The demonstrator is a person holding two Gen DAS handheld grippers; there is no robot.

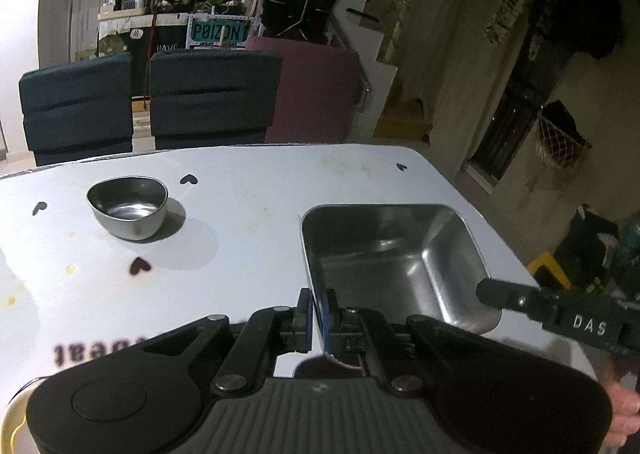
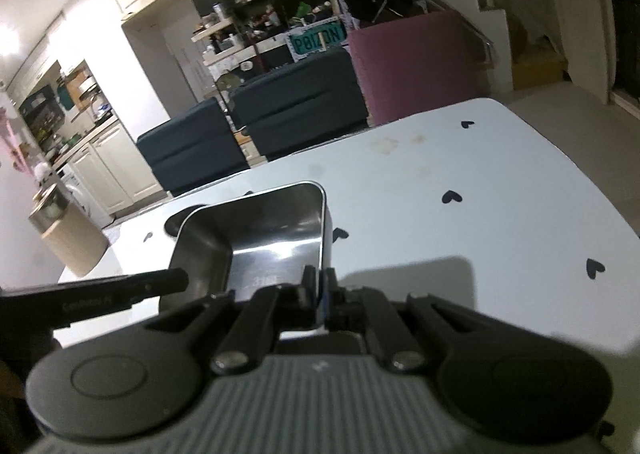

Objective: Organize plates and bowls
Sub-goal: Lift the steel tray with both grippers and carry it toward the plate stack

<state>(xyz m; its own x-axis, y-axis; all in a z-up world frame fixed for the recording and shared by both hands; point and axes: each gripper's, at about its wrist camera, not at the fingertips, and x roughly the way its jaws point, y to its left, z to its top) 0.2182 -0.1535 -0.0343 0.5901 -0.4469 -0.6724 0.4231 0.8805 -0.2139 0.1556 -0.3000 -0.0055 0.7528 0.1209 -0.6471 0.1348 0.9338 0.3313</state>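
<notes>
A square steel dish (image 1: pixel 392 254) is held over the white table (image 1: pixel 248 214). My left gripper (image 1: pixel 317 308) is shut on its near left rim. My right gripper (image 2: pixel 319 286) is shut on the dish's right rim (image 2: pixel 264 246); its finger also shows in the left wrist view (image 1: pixel 504 294). The dish casts a shadow on the table in the right wrist view. A small round steel bowl (image 1: pixel 130 210) stands upright on the table to the far left, apart from both grippers.
The table has black heart marks (image 2: pixel 452 196) and its right edge (image 1: pixel 480 222) is close to the dish. Two dark chairs (image 1: pixel 148 102) stand behind the far edge. A pink box (image 1: pixel 316 86) is beyond them.
</notes>
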